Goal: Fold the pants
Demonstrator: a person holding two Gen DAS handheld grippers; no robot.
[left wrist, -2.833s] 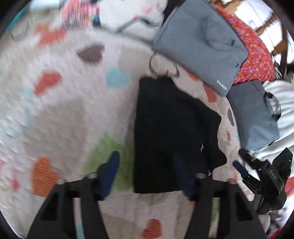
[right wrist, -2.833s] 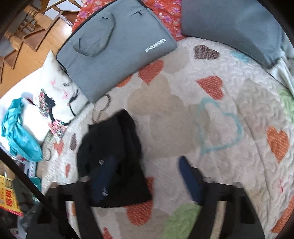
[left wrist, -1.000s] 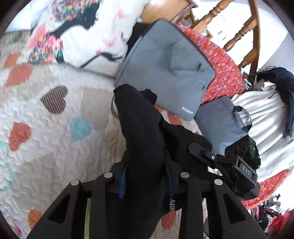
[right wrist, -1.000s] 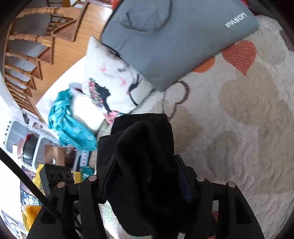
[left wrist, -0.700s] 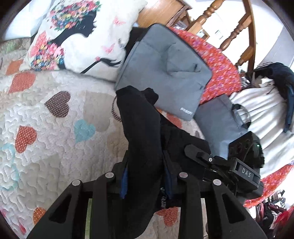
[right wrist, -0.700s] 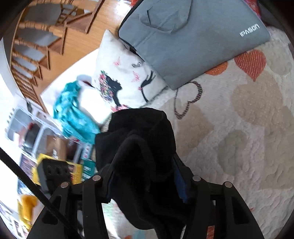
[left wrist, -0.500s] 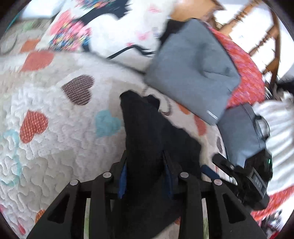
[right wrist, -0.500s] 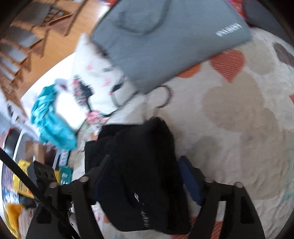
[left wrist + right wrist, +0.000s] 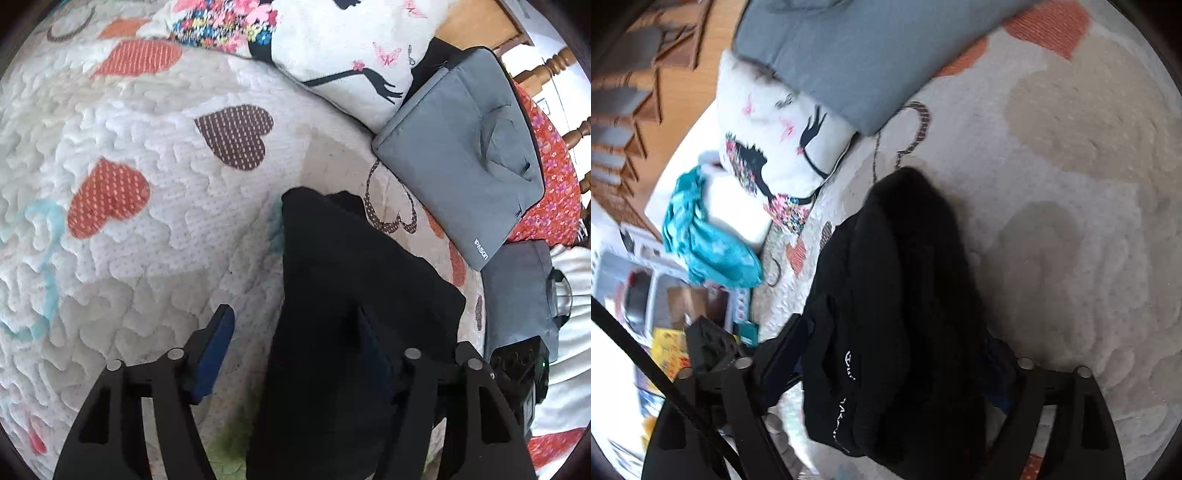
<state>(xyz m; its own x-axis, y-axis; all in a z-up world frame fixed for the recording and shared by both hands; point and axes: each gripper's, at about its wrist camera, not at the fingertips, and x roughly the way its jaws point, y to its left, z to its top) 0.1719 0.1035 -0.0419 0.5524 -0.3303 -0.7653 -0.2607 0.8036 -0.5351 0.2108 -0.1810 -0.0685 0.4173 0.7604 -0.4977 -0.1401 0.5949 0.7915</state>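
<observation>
Now both hand-held grippers, left and right, gape around the black pants; withdrawing could snag and unfold them.

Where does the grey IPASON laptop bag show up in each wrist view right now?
Left wrist: the grey IPASON laptop bag lies upper right, logo at its lower corner, beyond the black pants.
Right wrist: the same bag fills the top centre, its logo out of frame.
Shared landmark: the white pillow with a black silhouette print lies right beside the bag in both views.
</observation>
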